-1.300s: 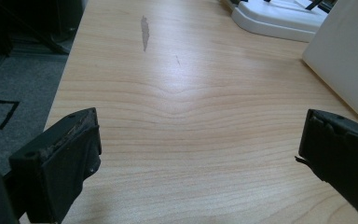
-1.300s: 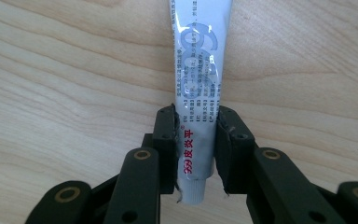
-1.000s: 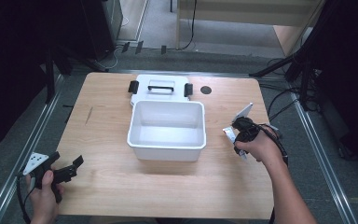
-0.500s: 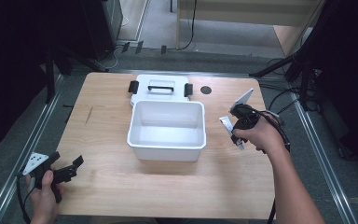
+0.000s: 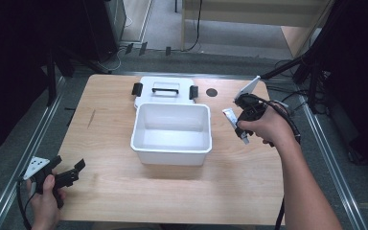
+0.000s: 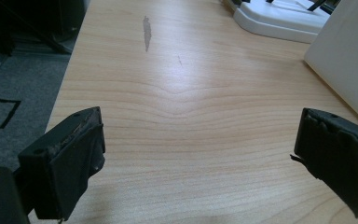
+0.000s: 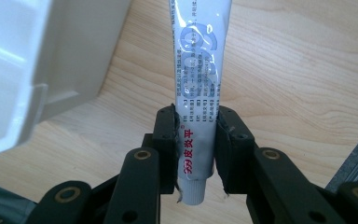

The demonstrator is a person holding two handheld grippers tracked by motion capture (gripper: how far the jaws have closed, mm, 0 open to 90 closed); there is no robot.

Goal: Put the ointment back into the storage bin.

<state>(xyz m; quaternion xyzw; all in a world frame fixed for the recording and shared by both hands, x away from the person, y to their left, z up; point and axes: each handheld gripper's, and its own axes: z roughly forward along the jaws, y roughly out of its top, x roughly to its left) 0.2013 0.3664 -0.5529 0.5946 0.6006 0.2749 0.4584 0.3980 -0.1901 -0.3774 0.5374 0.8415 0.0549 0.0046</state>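
A white ointment tube (image 7: 198, 84) with red and grey print is clamped between the black jaws of my right gripper (image 7: 196, 144), cap end toward the camera. In the high view the right gripper (image 5: 239, 125) holds the tube (image 5: 231, 118) in the air just right of the open white plastic box (image 5: 171, 143), which looks empty. The box's lid (image 5: 165, 91) with black latches lies flat behind it. My left gripper (image 5: 76, 171) rests open over the table's near left corner; its jaws stand wide apart above bare wood (image 6: 191, 116) in the left gripper view.
A small black round spot (image 5: 212, 92) marks the table beside the lid. Metal rails run along both table sides. A grey scuff (image 6: 146, 31) marks the wood ahead of the left gripper. The box's white wall (image 6: 345, 60) stands at that view's right.
The right hand has lifted the tube off the table and carried it a little toward the far side, closer to the box's right rim. The left hand has stayed put.
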